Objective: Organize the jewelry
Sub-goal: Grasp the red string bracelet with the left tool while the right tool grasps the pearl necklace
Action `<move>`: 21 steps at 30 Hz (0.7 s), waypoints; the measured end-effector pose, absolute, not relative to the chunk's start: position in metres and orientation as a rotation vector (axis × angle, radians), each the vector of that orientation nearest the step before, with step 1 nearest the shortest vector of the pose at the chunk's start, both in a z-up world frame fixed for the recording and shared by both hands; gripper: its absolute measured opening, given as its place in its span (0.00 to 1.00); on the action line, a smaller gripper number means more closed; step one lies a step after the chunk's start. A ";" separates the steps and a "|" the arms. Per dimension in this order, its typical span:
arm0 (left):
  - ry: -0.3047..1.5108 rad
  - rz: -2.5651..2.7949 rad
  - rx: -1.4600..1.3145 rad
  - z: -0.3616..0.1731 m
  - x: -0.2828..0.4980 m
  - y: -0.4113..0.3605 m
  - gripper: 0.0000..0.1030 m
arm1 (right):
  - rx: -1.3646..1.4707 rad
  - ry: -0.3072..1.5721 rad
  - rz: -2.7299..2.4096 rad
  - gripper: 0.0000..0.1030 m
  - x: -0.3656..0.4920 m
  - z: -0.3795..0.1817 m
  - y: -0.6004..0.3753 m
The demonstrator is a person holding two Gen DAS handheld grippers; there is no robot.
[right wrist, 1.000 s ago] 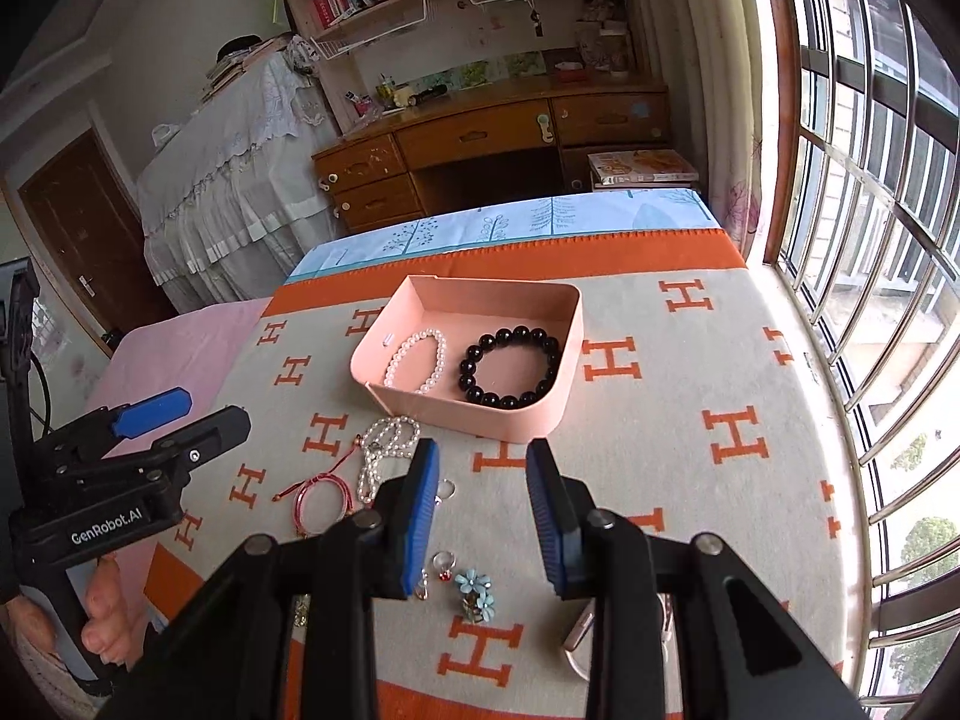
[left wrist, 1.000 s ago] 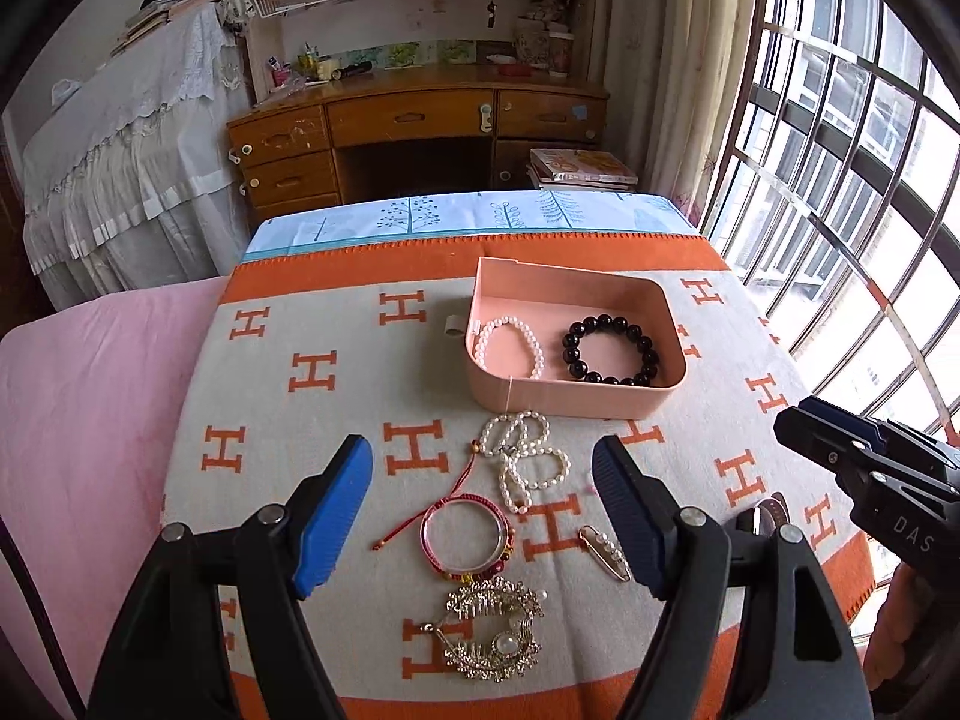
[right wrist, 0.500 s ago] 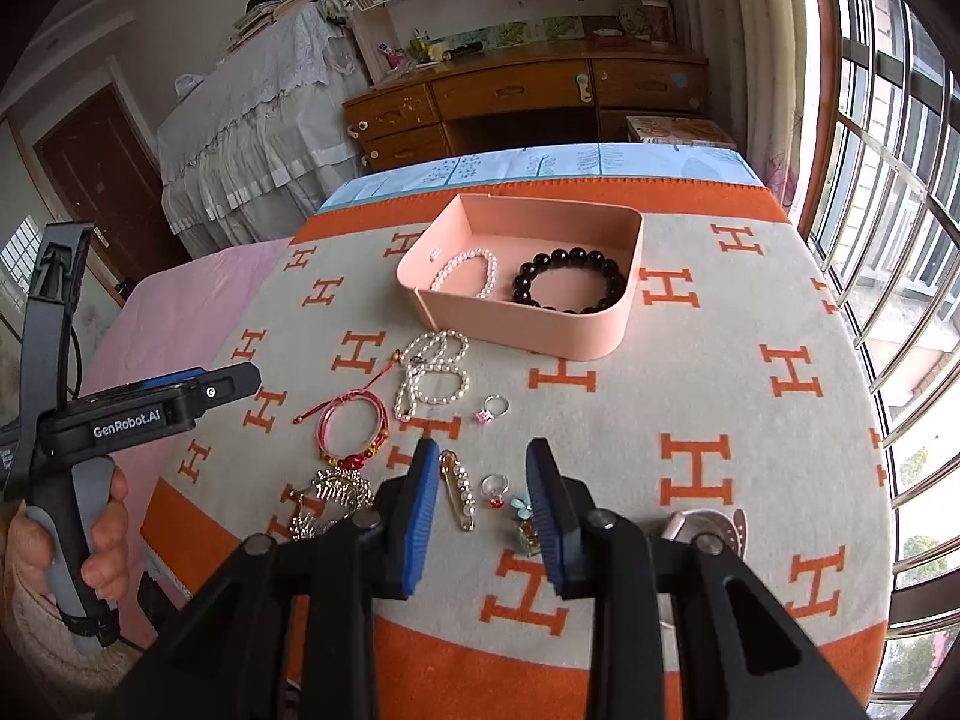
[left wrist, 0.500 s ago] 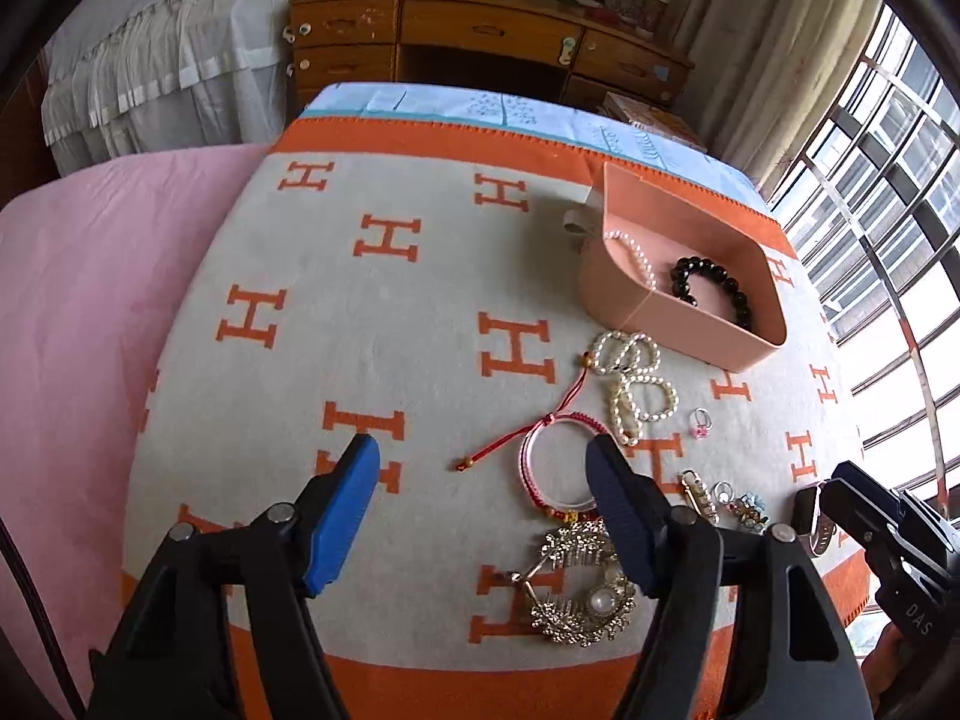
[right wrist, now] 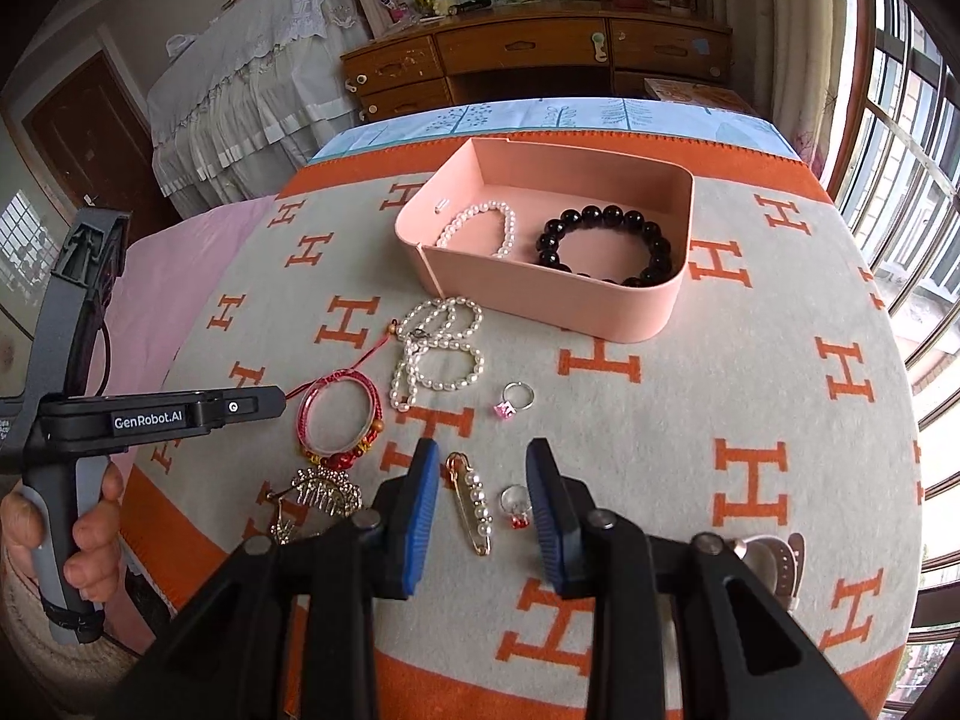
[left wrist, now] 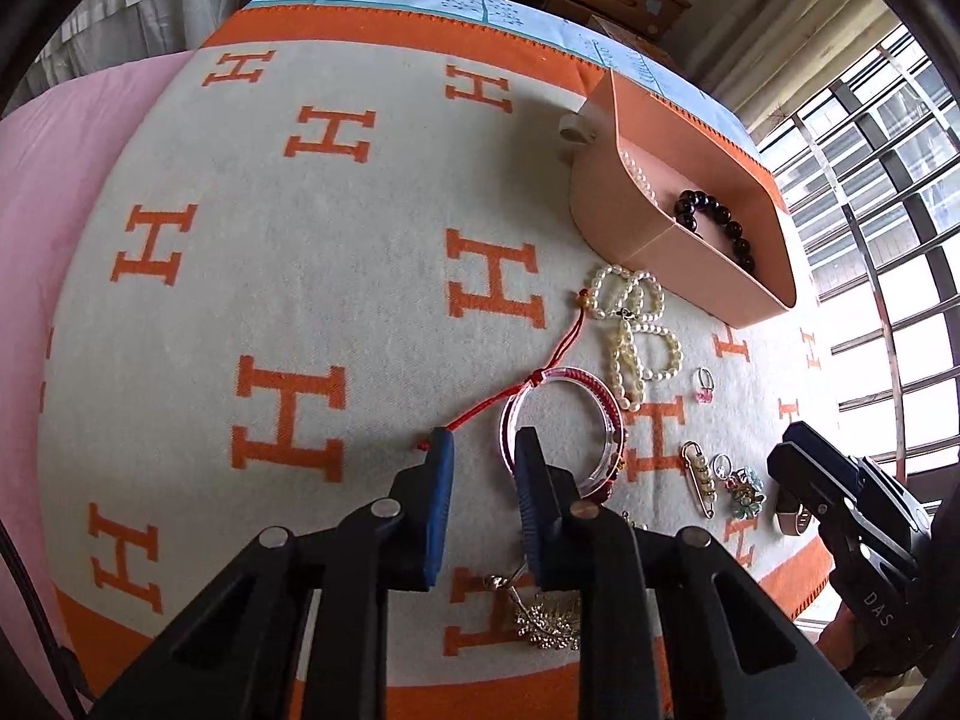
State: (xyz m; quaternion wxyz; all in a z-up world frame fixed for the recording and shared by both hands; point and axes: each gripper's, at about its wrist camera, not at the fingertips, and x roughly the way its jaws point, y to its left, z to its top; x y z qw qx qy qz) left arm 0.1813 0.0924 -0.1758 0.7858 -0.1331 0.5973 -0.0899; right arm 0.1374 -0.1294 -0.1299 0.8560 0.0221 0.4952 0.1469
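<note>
A pink tray point(right wrist: 600, 312) point(left wrist: 678, 252) holds a white pearl bracelet point(right wrist: 480, 228) and a black bead bracelet point(right wrist: 606, 246). On the blanket lie a pearl necklace point(right wrist: 435, 348), a red cord bangle point(right wrist: 336, 420) point(left wrist: 564, 420), a pink-stone ring point(right wrist: 513, 402), a pearl safety pin point(right wrist: 474, 501), a red-stone ring point(right wrist: 516, 507) and a gold comb brooch point(right wrist: 318, 498). My left gripper point(left wrist: 480, 450) is partly closed, its right finger just inside the bangle's near-left rim. My right gripper point(right wrist: 480, 468) is open, low over the safety pin and red-stone ring.
An orange-and-cream H-pattern blanket point(right wrist: 750, 420) covers the table. A watch point(right wrist: 768, 558) lies right of my right gripper. A flower brooch point(left wrist: 744, 489) sits near the blanket's front edge. A wooden desk point(right wrist: 540, 60) stands behind.
My left gripper moved down to the red bangle and narrowed its jaws around the rim. My right gripper lowered toward the safety pin and opened wider.
</note>
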 end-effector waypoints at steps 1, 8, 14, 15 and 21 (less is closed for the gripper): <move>1.301 -0.198 -0.289 -0.176 0.184 0.091 0.18 | 0.039 1.042 0.311 0.30 0.140 -0.130 -0.127; 1.352 -0.182 -0.268 -0.184 0.188 0.080 0.19 | -0.006 1.078 0.355 0.30 0.165 -0.138 -0.112; 1.340 -0.164 -0.242 -0.184 0.192 0.072 0.20 | -0.030 1.125 0.415 0.30 0.187 -0.151 -0.091; 1.337 -0.158 -0.234 -0.184 0.194 0.069 0.20 | -0.036 1.134 0.421 0.30 0.190 -0.154 -0.087; 1.305 -0.128 -0.143 -0.183 0.199 0.052 0.14 | -0.127 1.150 0.445 0.30 0.198 -0.166 -0.068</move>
